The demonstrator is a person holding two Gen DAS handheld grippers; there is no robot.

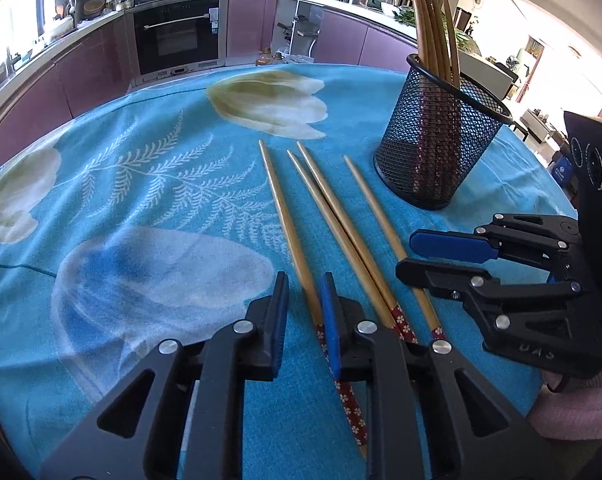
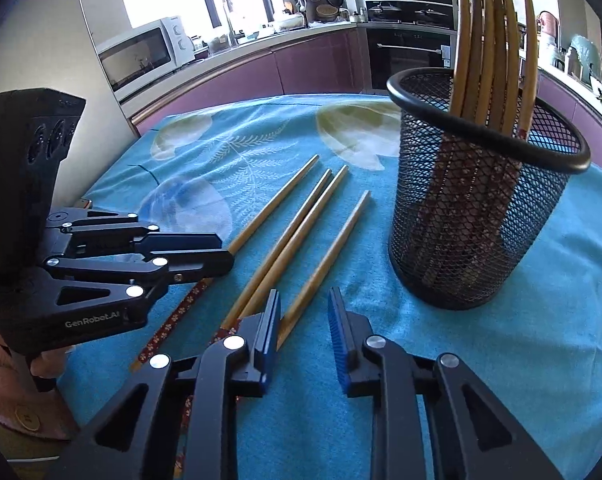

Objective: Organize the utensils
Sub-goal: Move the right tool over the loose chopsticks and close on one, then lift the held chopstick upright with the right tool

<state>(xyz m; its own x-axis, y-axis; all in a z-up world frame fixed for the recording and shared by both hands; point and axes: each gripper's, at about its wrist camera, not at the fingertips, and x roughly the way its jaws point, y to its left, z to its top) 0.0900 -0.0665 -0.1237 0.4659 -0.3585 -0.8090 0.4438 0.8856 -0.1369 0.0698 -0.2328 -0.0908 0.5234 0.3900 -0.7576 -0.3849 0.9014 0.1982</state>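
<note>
Several wooden chopsticks with red floral ends lie side by side on the blue tablecloth [image 1: 149,184]. My left gripper [image 1: 304,292] straddles the leftmost chopstick [image 1: 285,216]. The stick runs beside the right pad and a gap shows on its left, so the jaws are open. My right gripper [image 2: 305,294] is open around the rightmost chopstick [image 2: 333,248], which lies against its left pad. Each gripper shows in the other view: the right gripper [image 1: 405,255] and the left gripper [image 2: 227,249]. A black mesh holder [image 1: 437,152] [image 2: 481,220] stands upright to the right with several chopsticks [image 2: 497,40] in it.
Two middle chopsticks [image 2: 293,236] lie touching between the grippers. A hand in a pink sleeve [image 1: 573,408] holds the right gripper. The table's far edge faces purple kitchen cabinets and an oven [image 1: 177,36]. A microwave [image 2: 141,56] stands on the counter.
</note>
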